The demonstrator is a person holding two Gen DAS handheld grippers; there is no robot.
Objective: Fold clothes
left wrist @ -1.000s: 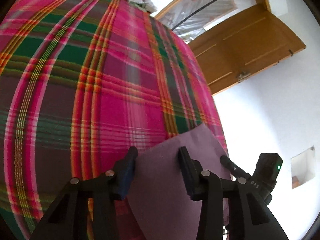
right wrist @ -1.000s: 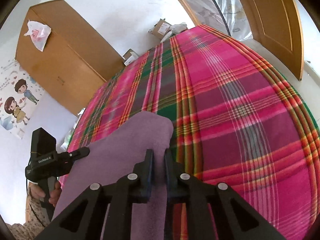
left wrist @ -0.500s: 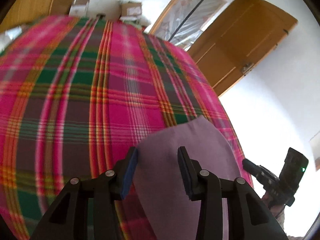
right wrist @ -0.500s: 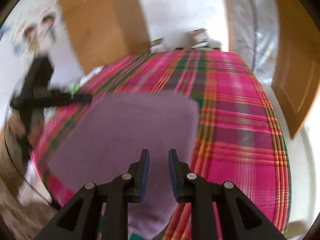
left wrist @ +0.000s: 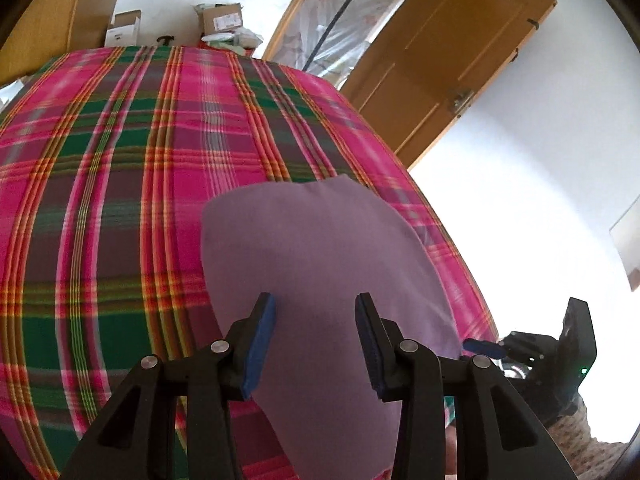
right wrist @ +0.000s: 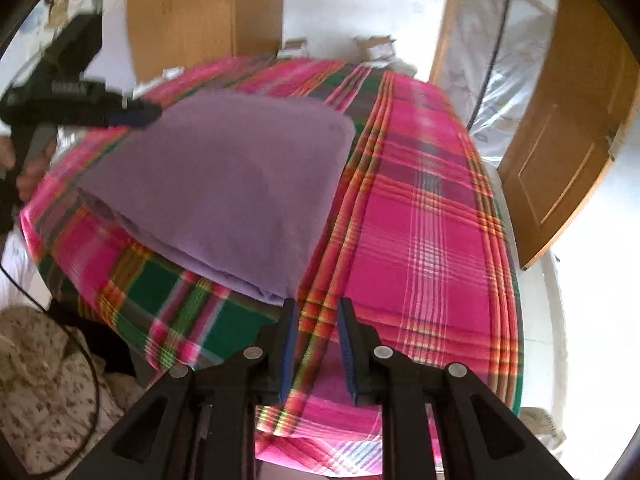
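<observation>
Right gripper (right wrist: 316, 320) just opened and pulled off the folded cloth (right wrist: 224, 184); left gripper (left wrist: 316, 320) open above it

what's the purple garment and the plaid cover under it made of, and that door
Purple garment: looks like soft matte knit, maybe cotton; smooth, no sheen, rounded folded edges.
Plaid cover: woven cloth, likely cotton or a blend; the stripes look woven in.
Door: wood or wood veneer, satin finish, panel lines, metal latch.
</observation>
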